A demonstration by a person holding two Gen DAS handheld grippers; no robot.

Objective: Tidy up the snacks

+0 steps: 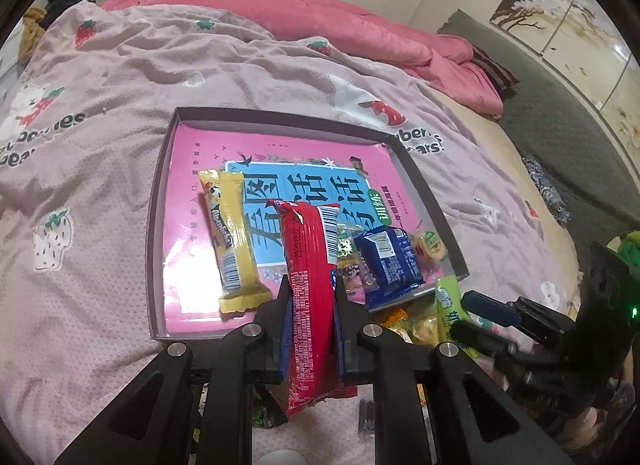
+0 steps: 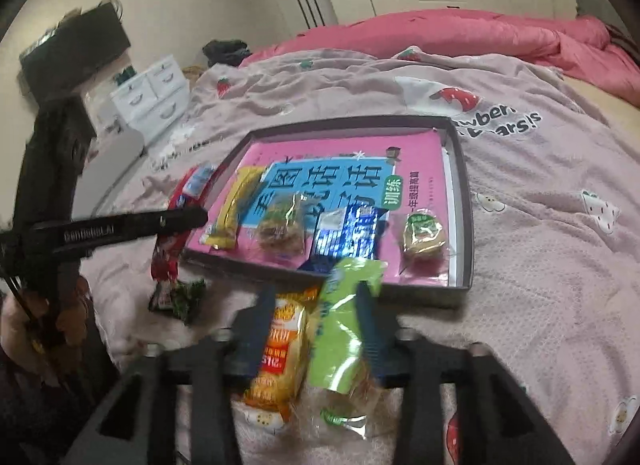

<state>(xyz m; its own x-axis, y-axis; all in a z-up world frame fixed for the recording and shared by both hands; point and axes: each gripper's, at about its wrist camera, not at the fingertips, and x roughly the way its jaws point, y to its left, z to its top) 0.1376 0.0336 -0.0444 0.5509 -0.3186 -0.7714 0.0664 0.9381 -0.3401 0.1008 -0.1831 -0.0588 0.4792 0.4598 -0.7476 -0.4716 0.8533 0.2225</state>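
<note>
My left gripper [image 1: 310, 297] clamps a red snack packet [image 1: 310, 265] over the near edge of the tray [image 1: 280, 115]; my right gripper [image 2: 316, 305] stands parted around two packets

On the tray's pink book [image 1: 192, 185] lie a yellow bar [image 1: 232, 241] toward its left edge, a blue packet [image 1: 388, 261] and a round pastry [image 2: 424, 237] near its right edge; the green packet [image 2: 344, 325] and an orange packet [image 2: 276, 361] rest on the bedspread [image 2: 540, 265] just before the tray's near edge, between my right jaws, pads not pressing
</note>
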